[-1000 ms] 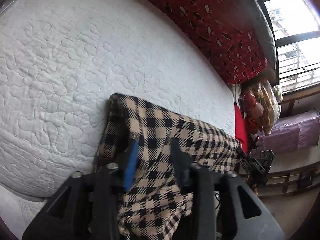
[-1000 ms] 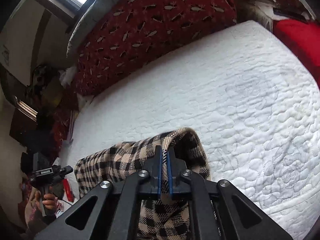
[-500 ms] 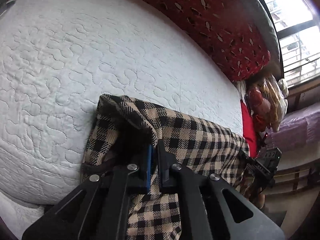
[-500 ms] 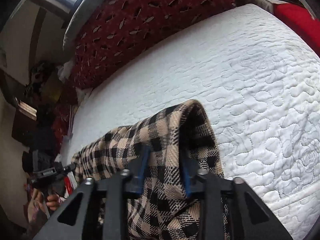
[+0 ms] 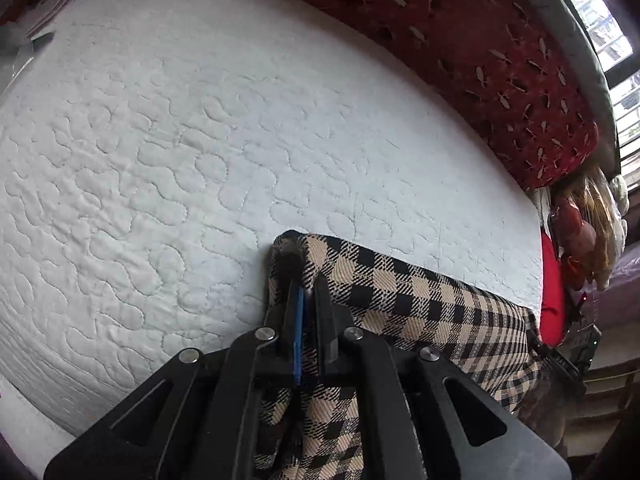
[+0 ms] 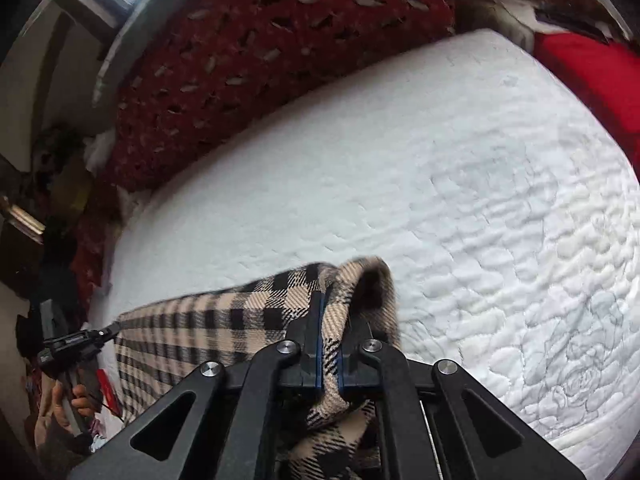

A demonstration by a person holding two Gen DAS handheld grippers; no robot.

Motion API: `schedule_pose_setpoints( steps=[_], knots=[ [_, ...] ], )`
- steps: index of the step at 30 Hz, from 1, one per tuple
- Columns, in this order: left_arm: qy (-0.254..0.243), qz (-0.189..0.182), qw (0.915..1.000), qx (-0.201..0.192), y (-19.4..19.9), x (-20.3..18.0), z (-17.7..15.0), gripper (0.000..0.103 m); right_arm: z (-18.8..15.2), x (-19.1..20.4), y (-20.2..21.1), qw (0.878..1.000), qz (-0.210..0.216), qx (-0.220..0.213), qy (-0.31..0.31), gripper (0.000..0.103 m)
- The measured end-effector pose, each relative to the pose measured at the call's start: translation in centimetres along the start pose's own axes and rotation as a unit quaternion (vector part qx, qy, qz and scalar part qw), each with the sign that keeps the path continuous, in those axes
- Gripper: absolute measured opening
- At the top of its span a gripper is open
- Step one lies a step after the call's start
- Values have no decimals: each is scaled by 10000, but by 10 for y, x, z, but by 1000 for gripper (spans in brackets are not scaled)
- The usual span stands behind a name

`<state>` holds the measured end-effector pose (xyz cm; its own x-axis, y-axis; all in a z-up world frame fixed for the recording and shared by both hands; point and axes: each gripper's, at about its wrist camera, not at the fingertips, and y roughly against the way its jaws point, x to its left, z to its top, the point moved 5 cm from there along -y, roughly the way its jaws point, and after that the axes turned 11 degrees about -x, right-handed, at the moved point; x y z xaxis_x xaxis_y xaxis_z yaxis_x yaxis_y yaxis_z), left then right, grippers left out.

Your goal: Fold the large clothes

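A tan-and-black plaid garment (image 5: 420, 304) hangs stretched above the near edge of a white quilted mattress (image 5: 200, 160). My left gripper (image 5: 306, 284) is shut on one folded corner of it. My right gripper (image 6: 336, 312) is shut on the other corner, with a fold of plaid garment (image 6: 240, 312) pinched between its blue pads. From each wrist view the cloth runs sideways to the other gripper: the right one (image 5: 568, 360) in the left wrist view, the left one (image 6: 68, 348) in the right wrist view, held by a person's hand (image 6: 76, 400).
The mattress (image 6: 460, 200) stretches ahead of both grippers. A dark red patterned cushion (image 5: 460, 40) lines its far side below a window (image 5: 608, 40). A red cloth (image 6: 592, 80) lies at one end, and piled bags and clutter (image 5: 580, 232) at the other.
The left jaws, open a second ago, have shut on the garment's corner. Both grippers have moved forward over the mattress, and the plaid cloth is now pulled straighter between them.
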<state>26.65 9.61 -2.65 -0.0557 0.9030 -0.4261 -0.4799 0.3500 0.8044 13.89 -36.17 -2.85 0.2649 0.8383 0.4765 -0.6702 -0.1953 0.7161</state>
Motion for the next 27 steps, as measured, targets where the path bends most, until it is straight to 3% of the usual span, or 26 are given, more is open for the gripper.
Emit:
schedule_pose_setpoints(
  steps=[2, 3, 5, 6, 7, 9, 11, 12, 13, 15, 18, 20, 23, 25, 27],
  knots=[
    [135, -332, 9994, -16, 15, -1, -1, 3, -5, -4, 10, 9999, -56, -95, -125, 15],
    [128, -429, 9990, -21, 24, -5, -1, 3, -7, -2, 25, 9994, 148, -235, -186, 17],
    [41, -733, 9973, 41, 45, -7, -12, 6, -15, 0, 54, 9984, 348, -417, -150, 43],
    [-21, -872, 9962, 73, 56, -7, -22, 9, -20, 1, 65, 9982, 355, -482, -73, 62],
    [-97, -953, 9953, 114, 65, -9, -33, 15, -29, 2, 78, 9975, 389, -582, 59, 68],
    [-331, -1214, 9916, 285, 74, -18, -60, 26, -50, 2, 90, 9969, 514, -534, 254, 70],
    [-612, -1196, 9897, 488, 70, -27, -84, 29, -77, -1, 76, 9986, 311, -93, 414, 73],
    [-751, -1164, 9885, 600, 64, -32, -95, 29, -88, -3, 65, 9982, 24, 91, 599, 72],
    [-864, -1052, 9881, 711, 56, -36, -104, 29, -99, -9, 56, 9965, -173, 194, 790, 54],
    [-976, -803, 9884, 846, 42, -39, -118, 29, -107, -2, 52, 9931, -226, 250, 1119, 5],
    [-1012, -556, 9899, 822, 32, -35, -125, 29, -93, 10, 89, 9933, 120, -512, 1027, 3],
    [-943, -452, 9912, 814, 28, -26, -128, 29, -87, 10, 104, 9920, 91, -808, 969, 3],
    [-596, -499, 9927, 918, 23, -9, -126, 29, -93, -15, 82, 9955, -259, -497, 765, 3],
    [-294, -722, 9918, 1008, 29, -6, -121, 29, -100, -23, 62, 9964, -466, -178, 685, 3],
    [-199, -849, 9918, 937, 39, -1, -113, 29, -96, -10, 64, 9968, -413, -247, 645, 3]
  ],
)
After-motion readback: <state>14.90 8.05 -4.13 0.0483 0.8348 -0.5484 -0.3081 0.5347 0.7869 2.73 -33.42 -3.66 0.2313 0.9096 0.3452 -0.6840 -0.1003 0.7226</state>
